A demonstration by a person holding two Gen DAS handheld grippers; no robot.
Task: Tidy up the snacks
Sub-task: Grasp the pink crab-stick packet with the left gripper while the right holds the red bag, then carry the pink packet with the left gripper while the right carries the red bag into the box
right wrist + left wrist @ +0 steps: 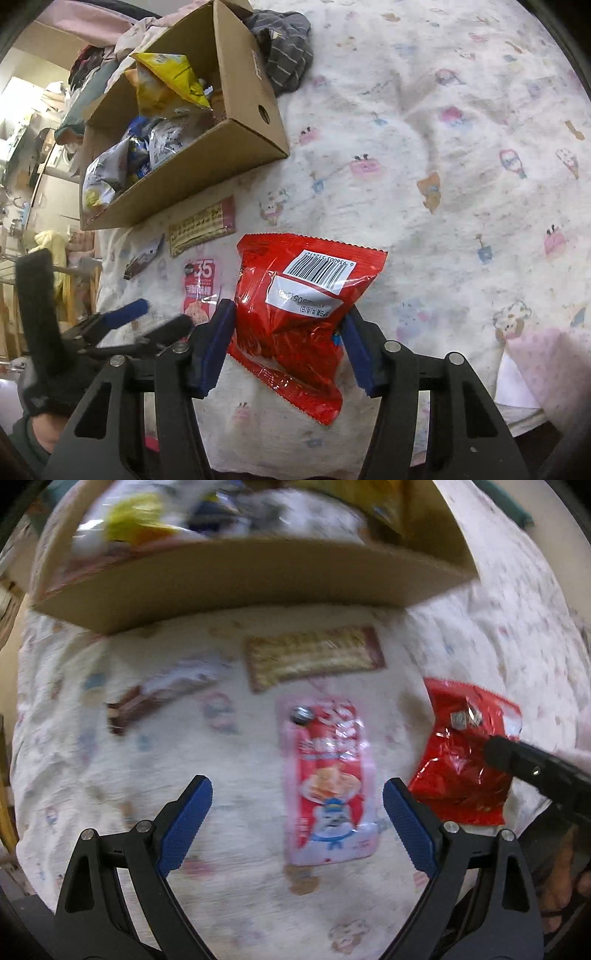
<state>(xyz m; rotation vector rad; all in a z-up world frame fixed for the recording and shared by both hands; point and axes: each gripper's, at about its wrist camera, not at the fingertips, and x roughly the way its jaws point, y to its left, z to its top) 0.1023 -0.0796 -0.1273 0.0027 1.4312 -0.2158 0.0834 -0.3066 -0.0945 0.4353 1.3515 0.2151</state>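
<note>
A red snack bag (pixel 299 317) with a barcode lies on the patterned bedsheet between the blue pads of my right gripper (pixel 288 339), which touch its sides; it also shows in the left wrist view (pixel 465 753). My left gripper (pixel 297 812) is open and empty, hovering over a pink-and-red pouch (pixel 328 782), which also shows in the right wrist view (pixel 201 291). A tan-and-red flat packet (pixel 314 655) and a brown-and-white wrapper (pixel 162 698) lie near a cardboard box (pixel 229 144) holding several snack bags.
The bedsheet (pixel 443 147) spreads wide to the right. A grey striped cloth (pixel 288 48) lies behind the box. A pink cloth (pixel 546 365) sits at the right near edge. Clutter and furniture stand beyond the bed's left side.
</note>
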